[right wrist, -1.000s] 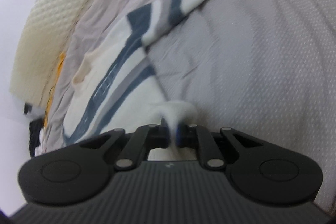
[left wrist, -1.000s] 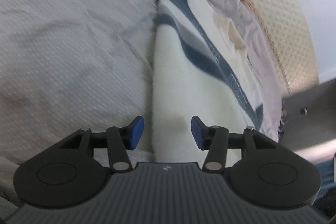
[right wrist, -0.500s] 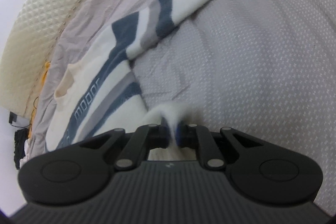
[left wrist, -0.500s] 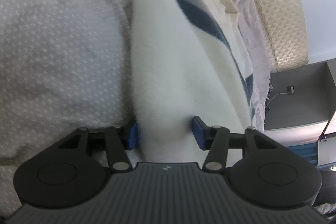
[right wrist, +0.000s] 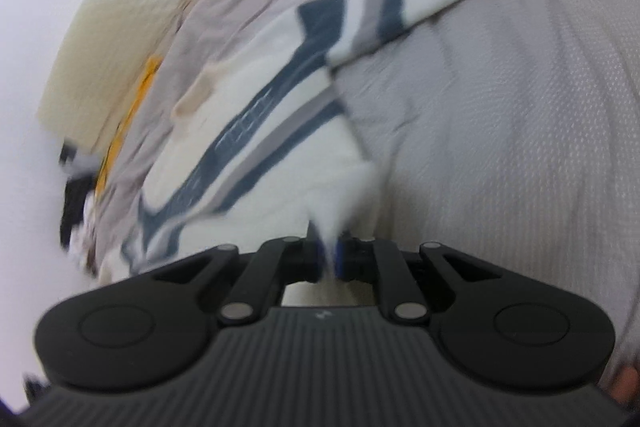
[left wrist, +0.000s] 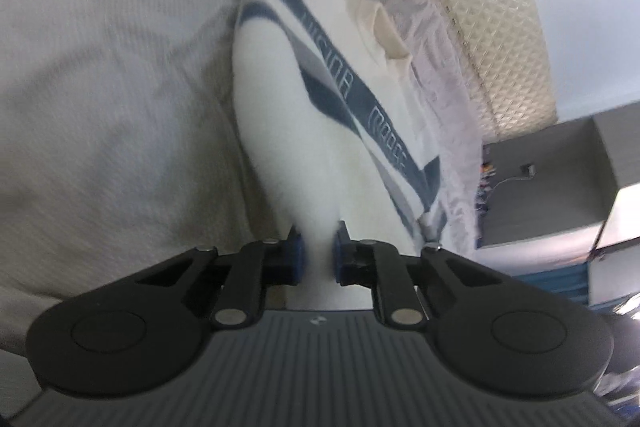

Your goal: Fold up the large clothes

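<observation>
Soft, even daylight lit both fisheye views; motion blur smeared the sweater [right wrist: 280, 163] and bedsheet [left wrist: 100, 87], edges curved strongly.

Grey dotted bed [left wrist: 100, 75], slightly wrinkled; lying on it, white sweater [left wrist: 280, 131] with navy and grey stripes, beside rumpled pale blanket [left wrist: 424, 39].

Outlined lettering ran along the navy stripe [left wrist: 352, 95] of the white sweater [left wrist: 288, 131]; too blurred to read for certain, perhaps "MOOSE".
</observation>
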A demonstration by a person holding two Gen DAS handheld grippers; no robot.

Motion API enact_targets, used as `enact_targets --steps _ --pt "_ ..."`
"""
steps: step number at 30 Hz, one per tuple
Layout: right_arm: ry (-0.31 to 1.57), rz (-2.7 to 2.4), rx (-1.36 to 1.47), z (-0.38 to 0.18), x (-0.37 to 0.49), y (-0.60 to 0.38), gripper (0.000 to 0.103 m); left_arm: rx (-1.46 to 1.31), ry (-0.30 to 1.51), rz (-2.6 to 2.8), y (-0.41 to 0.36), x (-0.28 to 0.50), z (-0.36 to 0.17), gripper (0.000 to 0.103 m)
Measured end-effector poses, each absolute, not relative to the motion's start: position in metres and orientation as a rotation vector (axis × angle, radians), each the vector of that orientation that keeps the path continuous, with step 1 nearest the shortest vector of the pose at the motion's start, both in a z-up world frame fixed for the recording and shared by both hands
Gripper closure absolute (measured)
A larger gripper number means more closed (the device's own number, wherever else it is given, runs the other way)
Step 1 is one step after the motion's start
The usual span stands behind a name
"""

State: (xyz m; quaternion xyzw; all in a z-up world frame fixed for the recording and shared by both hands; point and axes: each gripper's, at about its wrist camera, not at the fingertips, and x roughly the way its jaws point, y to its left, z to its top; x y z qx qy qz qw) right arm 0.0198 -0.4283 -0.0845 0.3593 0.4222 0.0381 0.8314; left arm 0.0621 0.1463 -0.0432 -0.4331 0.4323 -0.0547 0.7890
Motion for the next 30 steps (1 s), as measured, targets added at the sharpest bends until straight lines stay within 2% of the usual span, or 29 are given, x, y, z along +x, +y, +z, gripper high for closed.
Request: enact_targets --steps 4,9,15,20,21,22,23,24,28,30 --pt "0.977 0.151 0.669 -0.079 0.005 -0.403 0.093 -0.753 1.019 -0.063 0.152 0.069 -0.020 0.087" --pt "1.095 0.124 0.538 -0.108 0.003 -0.383 0.093 -0.513 1.177 0.019 0.138 0.068 -0.040 0.087" --pt "1.145 0.086 0.464 -0.140 0.010 -0.372 0.093 -0.384 1.238 0.068 0.129 0.070 -0.059 0.086" --pt "1.101 0.090 0.467 -0.134 0.004 -0.370 0.091 -0.312 1.197 0.038 0.117 0.063 -0.048 0.085" --pt "1.081 0.083 0.478 -0.130 0.001 -0.373 0.091 -0.318 1.183 0.028 0.115 0.062 -0.045 0.081" --pt "1.064 0.085 0.484 -0.126 -0.003 -0.377 0.090 -0.333 1.174 0.002 0.114 0.061 -0.042 0.066" --pt "1.055 0.093 0.483 -0.123 -0.004 -0.376 0.090 -0.340 1.167 -0.012 0.113 0.058 -0.039 0.059" --pt "1.041 0.103 0.486 -0.118 -0.007 -0.377 0.089 -0.342 1.149 -0.018 0.112 0.055 -0.033 0.059" --pt "0.969 0.113 0.491 -0.100 -0.017 -0.382 0.061 -0.337 1.064 -0.058 0.101 0.040 -0.004 0.056" --pt "0.921 0.116 0.483 -0.090 -0.020 -0.385 0.060 -0.316 0.998 -0.075 0.089 0.037 0.012 0.056"
